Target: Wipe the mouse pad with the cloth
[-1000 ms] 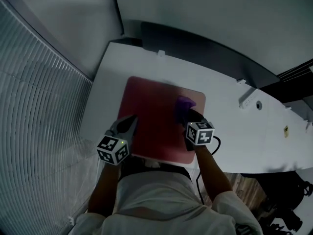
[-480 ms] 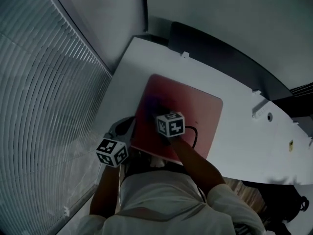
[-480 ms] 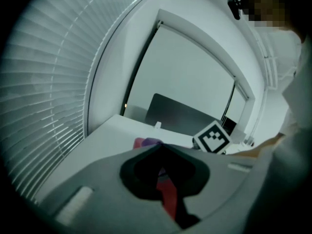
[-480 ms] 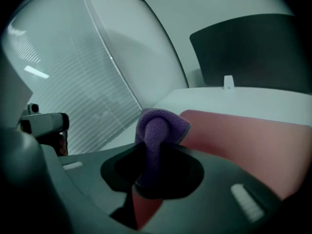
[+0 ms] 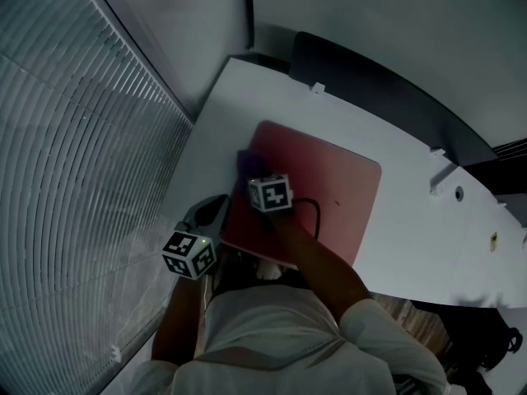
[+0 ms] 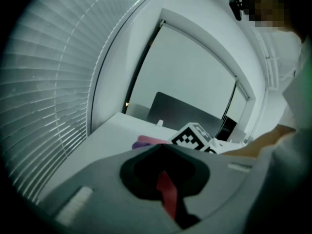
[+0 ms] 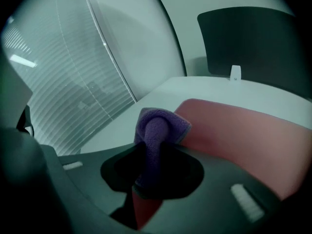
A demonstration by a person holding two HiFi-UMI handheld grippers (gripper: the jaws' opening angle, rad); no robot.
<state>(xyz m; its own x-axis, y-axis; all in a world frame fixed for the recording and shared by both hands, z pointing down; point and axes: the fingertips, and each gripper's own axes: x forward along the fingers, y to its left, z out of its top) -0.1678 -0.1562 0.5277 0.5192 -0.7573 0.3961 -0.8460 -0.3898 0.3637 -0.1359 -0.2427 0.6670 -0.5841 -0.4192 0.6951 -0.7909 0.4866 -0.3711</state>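
Got a reddish-pink rectangular mouse pad (image 5: pixel 338 189) with rounded corners, lying flat on a white counter (image 5: pixel 362 130), close to its near edge. Plain matte face, no visible marks worth calling. Thin black cable (image 5: pixel 311 210) looped over the near half.

Small purple fuzzy cloth (image 5: pixel 245 161) bunched on the mouse pad's left edge, toward the far corner, straddling pad and counter. Right tool (image 5: pixel 252 171) clamped on the cloth: right gripper view has a roll of purple pile pinched between the jaws, the rest fanned out ahead, red of the pad just under and to the right. Forearm stretched diagonally across the pad behind it.

Left tool (image 5: pixel 222 206) parked at the pad's near-left edge, well short of the cloth. Jaws together, only a thin slit between them with red showing through. Can't tell whether pinching the pad or just resting on it.

Surface and room: bare white counter all round the pad. Small white tab (image 5: pixel 317 88) standing at the far edge, white fitting (image 5: pixel 442 174) out to the right. Dark upright panel (image 5: pixel 370 76) right behind the counter. Grey slatted blinds (image 5: pixel 82 138) along the left side, plain grey wall beyond. Dim, bluish light throughout.
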